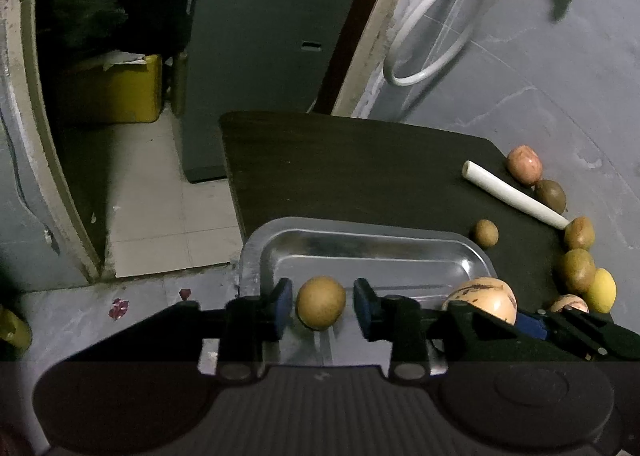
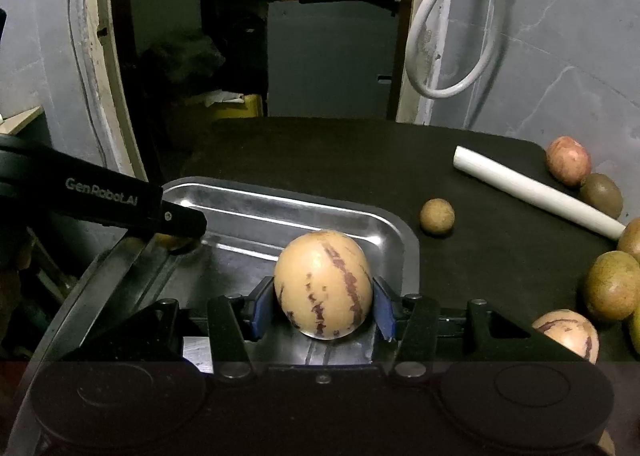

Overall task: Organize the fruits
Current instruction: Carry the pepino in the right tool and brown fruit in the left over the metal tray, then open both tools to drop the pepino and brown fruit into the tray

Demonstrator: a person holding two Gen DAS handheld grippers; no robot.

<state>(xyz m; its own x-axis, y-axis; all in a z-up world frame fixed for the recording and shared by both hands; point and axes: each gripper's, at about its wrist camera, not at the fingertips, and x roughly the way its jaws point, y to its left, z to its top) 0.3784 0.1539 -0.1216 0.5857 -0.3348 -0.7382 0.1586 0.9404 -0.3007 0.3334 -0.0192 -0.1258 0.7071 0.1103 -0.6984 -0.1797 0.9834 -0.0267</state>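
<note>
My left jaws stand apart around a brown fruit (image 1: 321, 302) in the tray (image 1: 256, 256); my right jaws seemingly clamp the striped melon (image 2: 323, 284).

Round tan-brown fruit (image 1: 320, 302) resting in metal tray (image 1: 372, 252), lower centre of the left wrist view. Pale striped oval fruit (image 2: 323, 284) upright in tray, lower centre of right wrist view. Loose brownish, pink and yellow fruits (image 1: 576, 270) clustered at right edge.

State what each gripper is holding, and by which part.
Left gripper: nothing; its pads stand clear of the small brown fruit between them. Right gripper: the striped fruit, clamped by its two sides.
</note>
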